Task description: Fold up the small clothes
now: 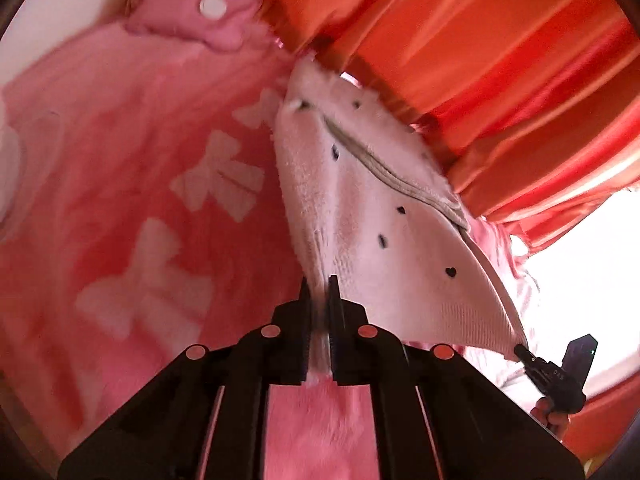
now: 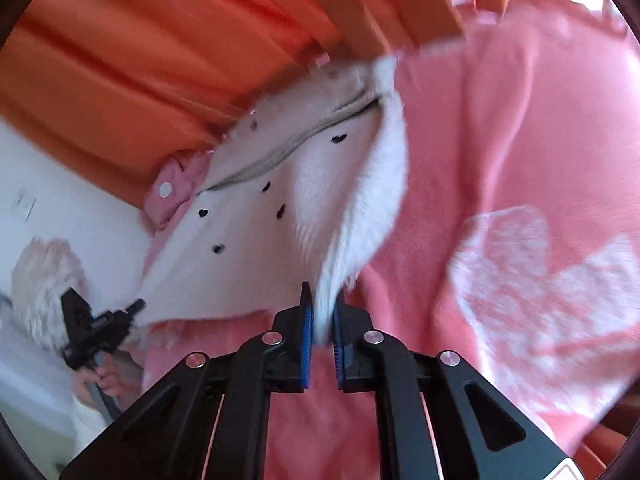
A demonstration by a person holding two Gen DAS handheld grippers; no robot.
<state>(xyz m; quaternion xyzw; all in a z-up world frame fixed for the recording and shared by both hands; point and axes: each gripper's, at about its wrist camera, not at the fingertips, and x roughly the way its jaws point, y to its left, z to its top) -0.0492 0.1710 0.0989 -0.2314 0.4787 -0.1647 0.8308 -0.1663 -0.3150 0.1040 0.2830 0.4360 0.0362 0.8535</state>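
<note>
A small white fleece garment with black hearts and a grey zip (image 1: 372, 200) hangs stretched in the air above a pink blanket. My left gripper (image 1: 319, 292) is shut on one corner of it. My right gripper (image 2: 322, 300) is shut on the opposite corner; the garment (image 2: 280, 216) spreads away from it to the left. The right gripper also shows in the left wrist view (image 1: 520, 350) at the garment's far corner. The left gripper shows in the right wrist view (image 2: 138, 306) at the lower left.
A pink blanket with white bow prints (image 1: 152, 200) covers the surface below; it also fills the right wrist view (image 2: 520, 200). Orange curtains (image 1: 480, 40) hang behind. A pink strap with a white snap (image 1: 212, 6) lies at the blanket's edge.
</note>
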